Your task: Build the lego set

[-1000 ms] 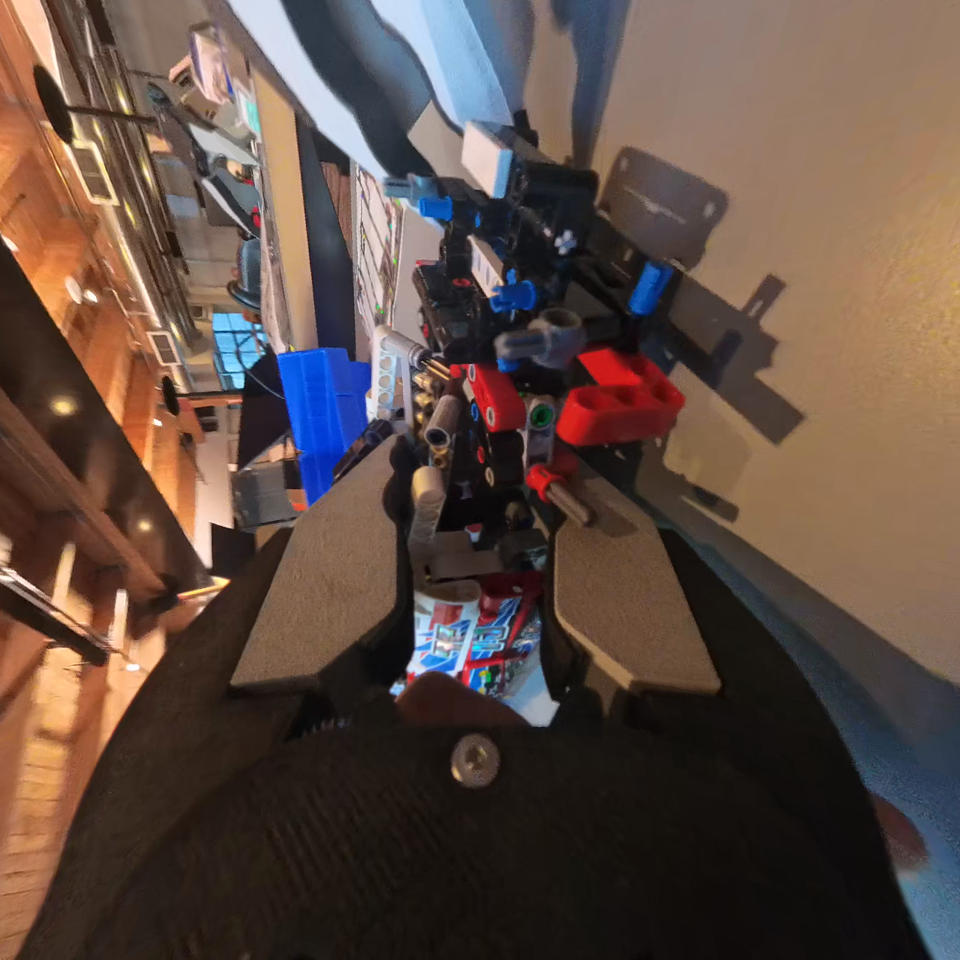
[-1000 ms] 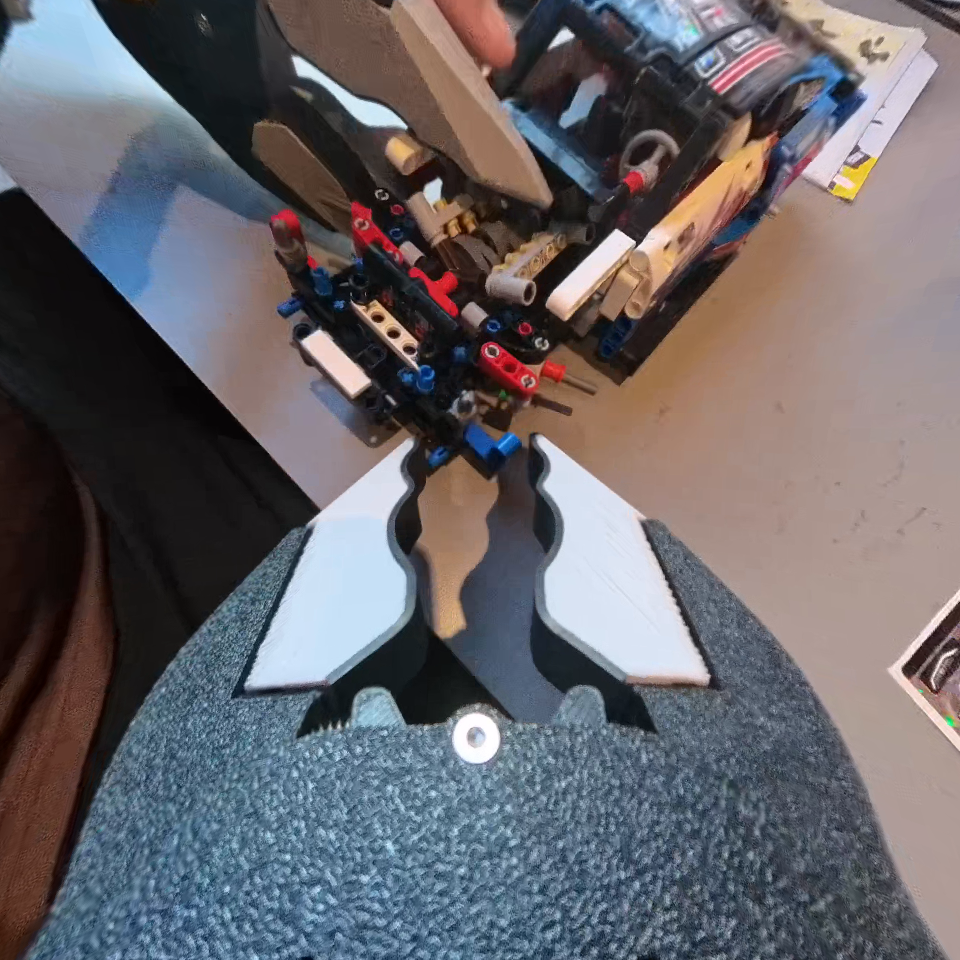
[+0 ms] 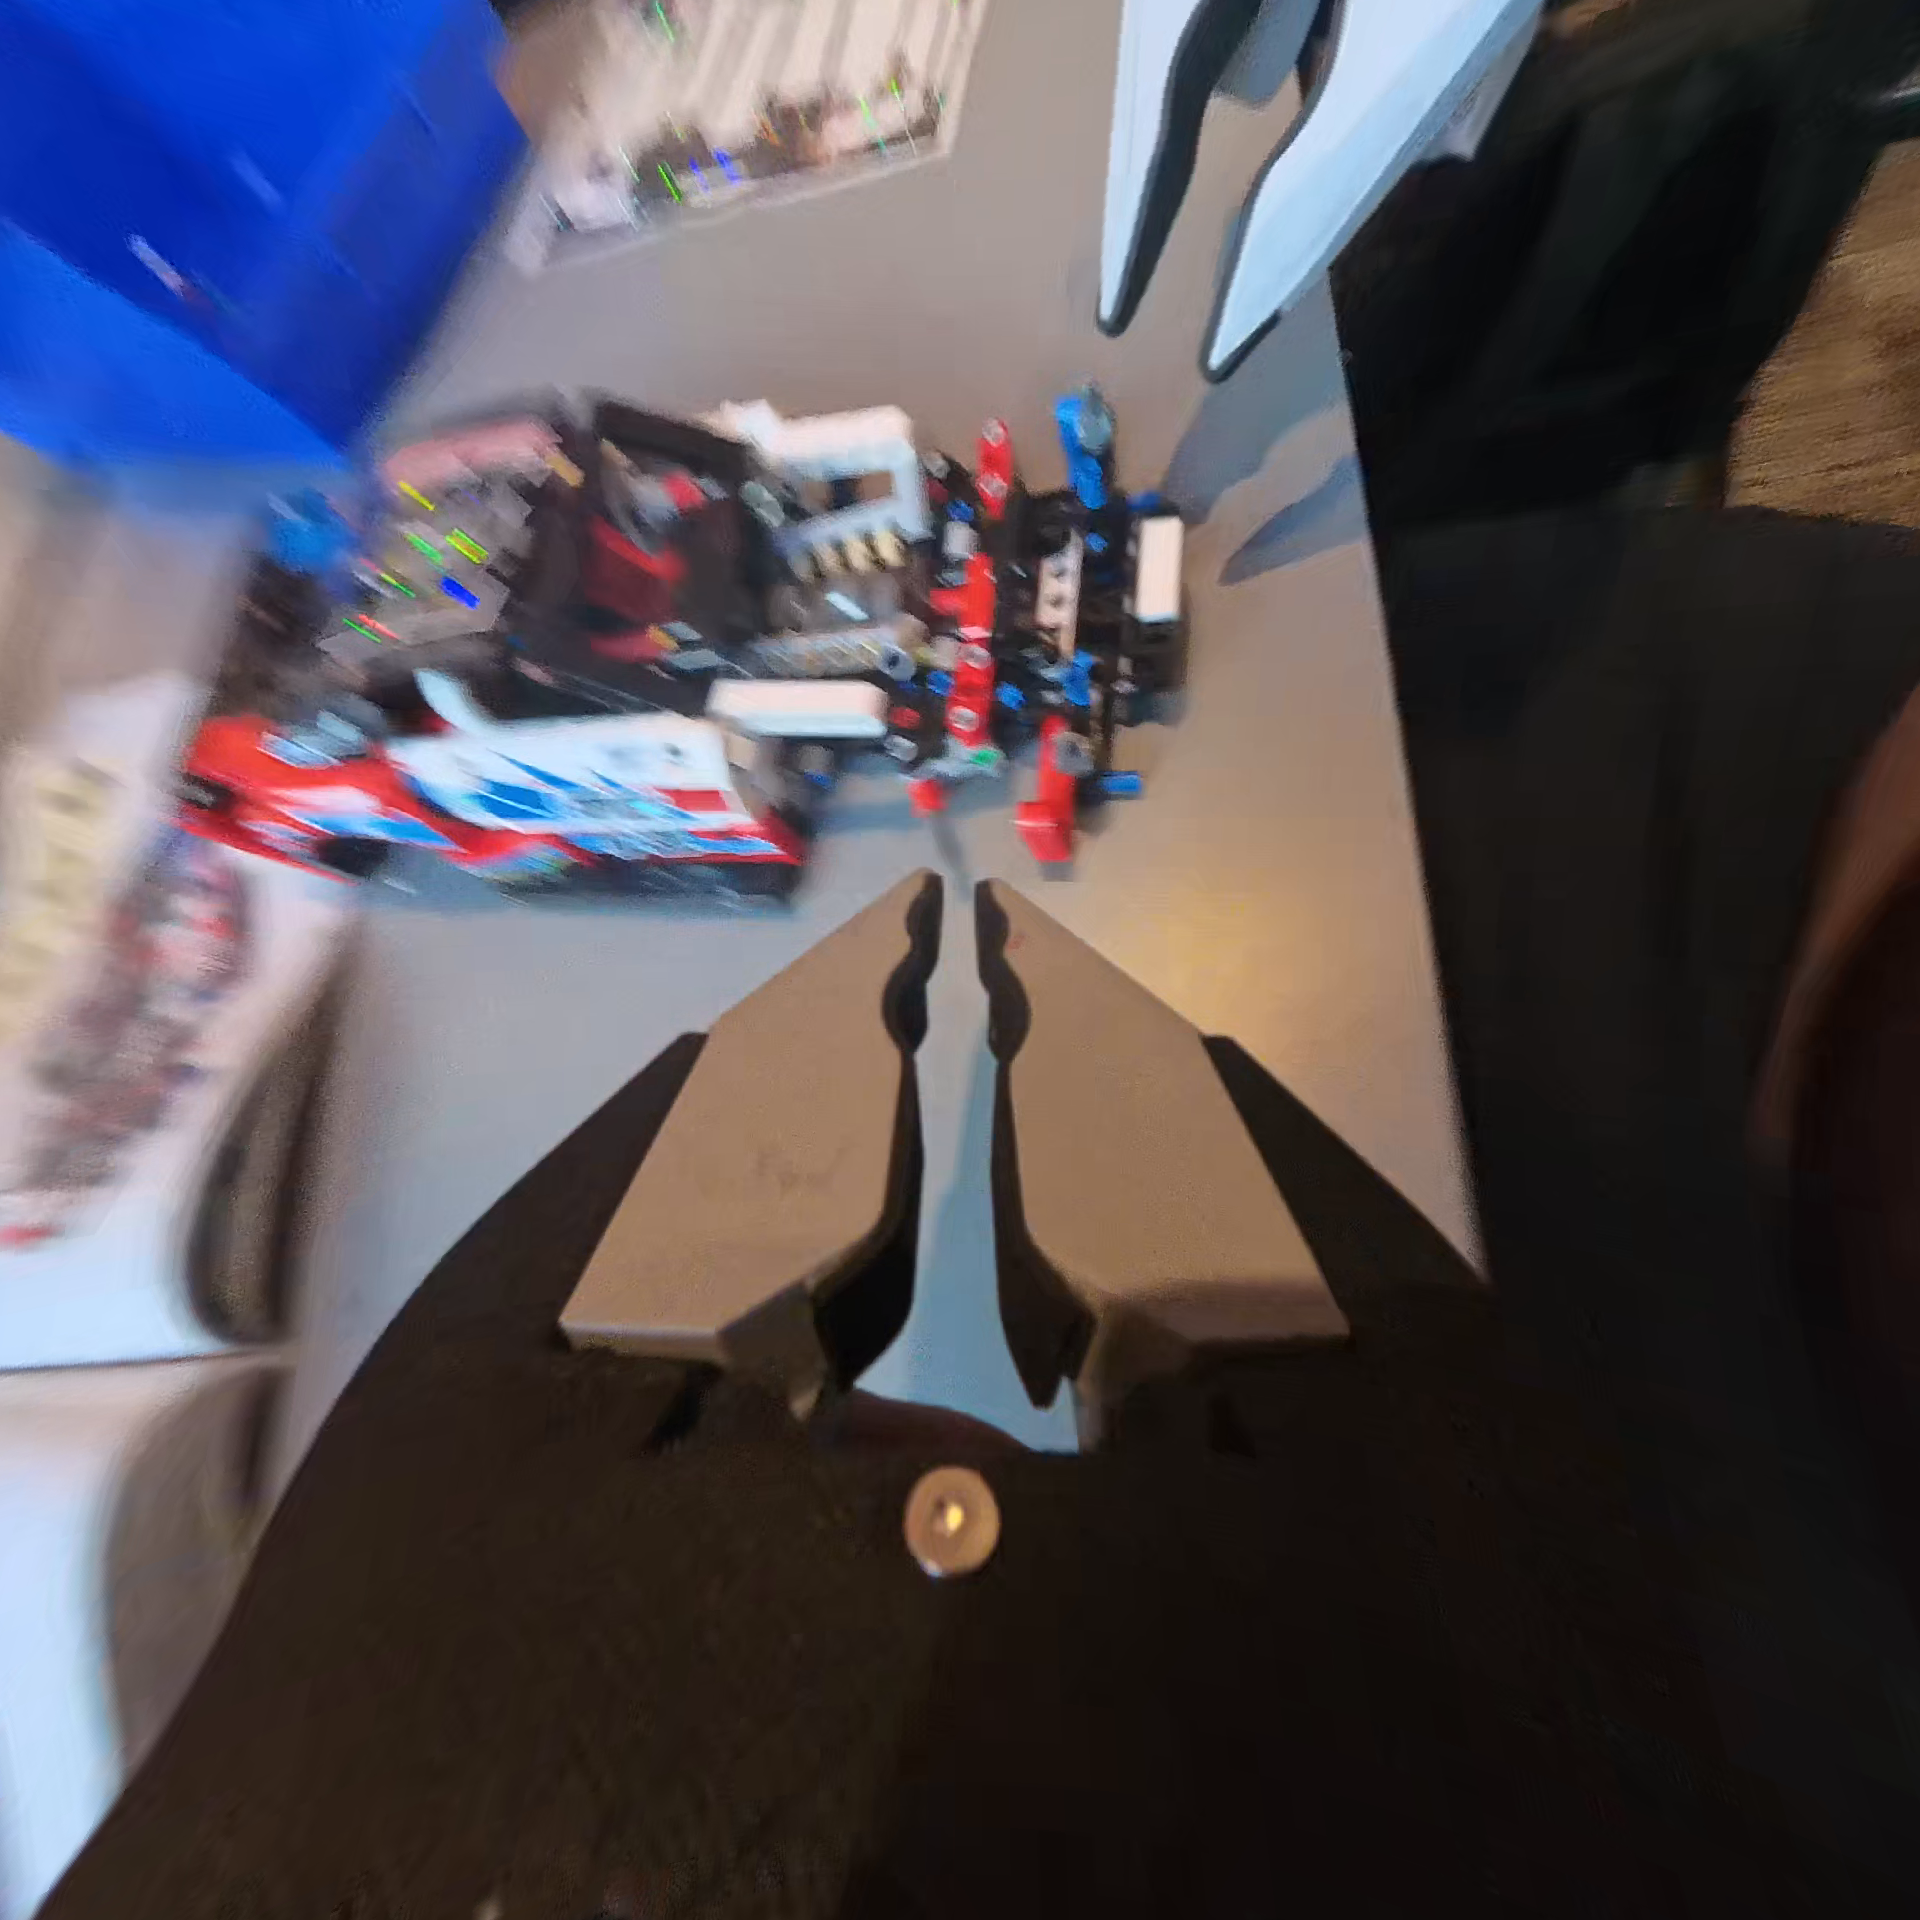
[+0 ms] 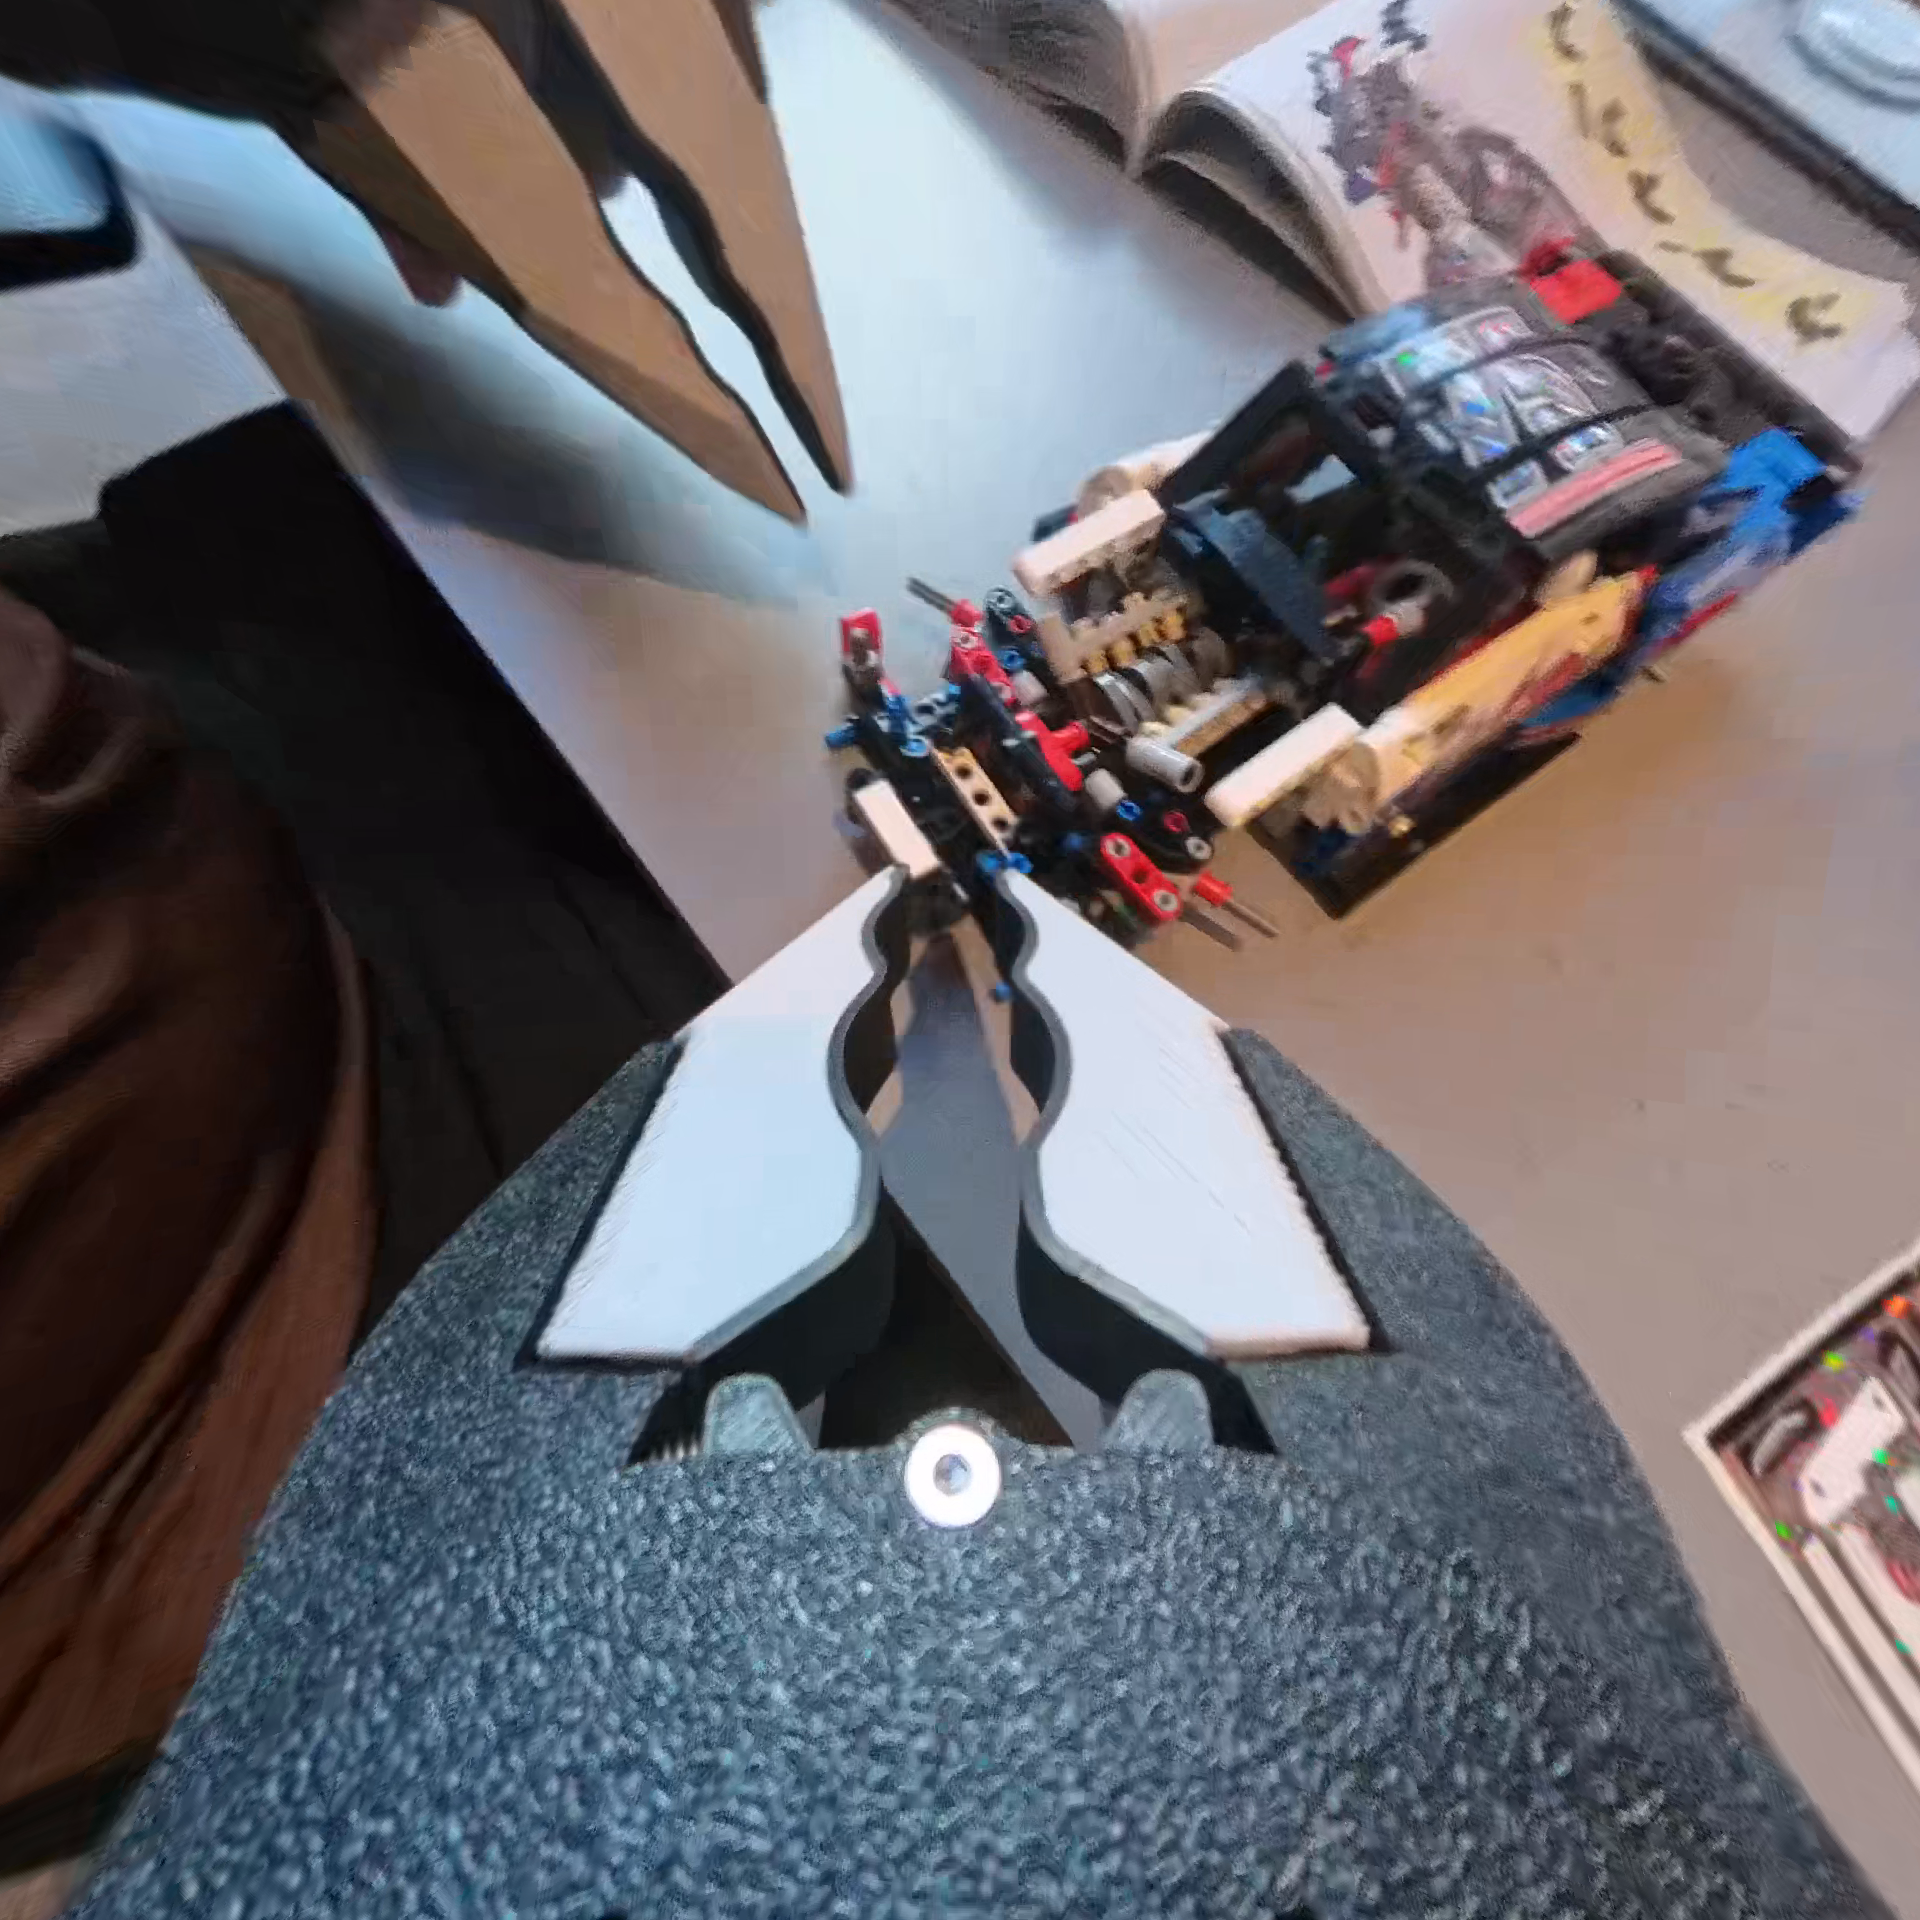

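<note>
Lego car of black, red, white and blue bricks (image 4: 1382,665), partly built, sits on the grey-beige tabletop (image 4: 1507,1091) near its front edge, its open frame of black beams with red and blue pins turned toward that edge. In the left wrist view the left gripper (image 3: 957,885) hangs above the table just short of the model, its dark grey fingers drawn almost together with only a narrow slit between the tips, and nothing in them. The right gripper (image 4: 948,881), with pale grey fingers, has its tips parted around the near end of the frame; whether they actually clamp it cannot be told. An open instruction booklet (image 4: 1455,125) lies behind the car, and a blurred blue plastic bin (image 3: 208,208) stands beyond.
</note>
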Motion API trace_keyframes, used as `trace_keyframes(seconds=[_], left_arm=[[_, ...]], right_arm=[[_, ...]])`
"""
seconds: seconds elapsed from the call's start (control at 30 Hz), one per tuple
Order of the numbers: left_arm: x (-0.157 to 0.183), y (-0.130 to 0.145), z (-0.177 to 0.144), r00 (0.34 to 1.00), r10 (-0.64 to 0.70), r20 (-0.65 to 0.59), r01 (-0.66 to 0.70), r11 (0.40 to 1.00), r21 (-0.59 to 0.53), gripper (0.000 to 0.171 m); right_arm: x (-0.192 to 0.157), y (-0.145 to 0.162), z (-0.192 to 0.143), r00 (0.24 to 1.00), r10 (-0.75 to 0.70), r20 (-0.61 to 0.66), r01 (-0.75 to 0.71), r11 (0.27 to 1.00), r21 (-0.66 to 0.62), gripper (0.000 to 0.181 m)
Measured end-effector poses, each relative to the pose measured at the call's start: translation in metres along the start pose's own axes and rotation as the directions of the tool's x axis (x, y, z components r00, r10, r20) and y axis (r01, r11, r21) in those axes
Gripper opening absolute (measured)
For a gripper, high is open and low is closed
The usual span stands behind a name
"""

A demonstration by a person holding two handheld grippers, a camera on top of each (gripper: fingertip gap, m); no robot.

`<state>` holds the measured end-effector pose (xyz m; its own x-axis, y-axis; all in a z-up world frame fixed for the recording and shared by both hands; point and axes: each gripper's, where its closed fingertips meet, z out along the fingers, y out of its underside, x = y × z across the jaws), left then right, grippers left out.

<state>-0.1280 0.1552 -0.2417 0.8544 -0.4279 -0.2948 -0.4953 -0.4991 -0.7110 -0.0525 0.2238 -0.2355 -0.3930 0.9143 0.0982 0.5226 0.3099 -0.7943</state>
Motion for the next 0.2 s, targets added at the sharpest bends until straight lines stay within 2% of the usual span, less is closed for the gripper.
trace_keyframes(seconds=[0.03,0.2], left_arm=[[0.009,0.006,0.009,0.999,-0.046,-0.028,0.045,0.998,-0.035,0.007],[0.024,0.003,0.035,0.995,-0.093,-0.037,0.092,0.995,-0.042,0.022]], right_arm=[[-0.008,-0.005,0.005,0.999,-0.03,0.038,0.031,0.999,-0.026,0.0],[-0.02,-0.018,0.034,0.978,-0.174,0.115,0.193,0.963,-0.188,0.0]])
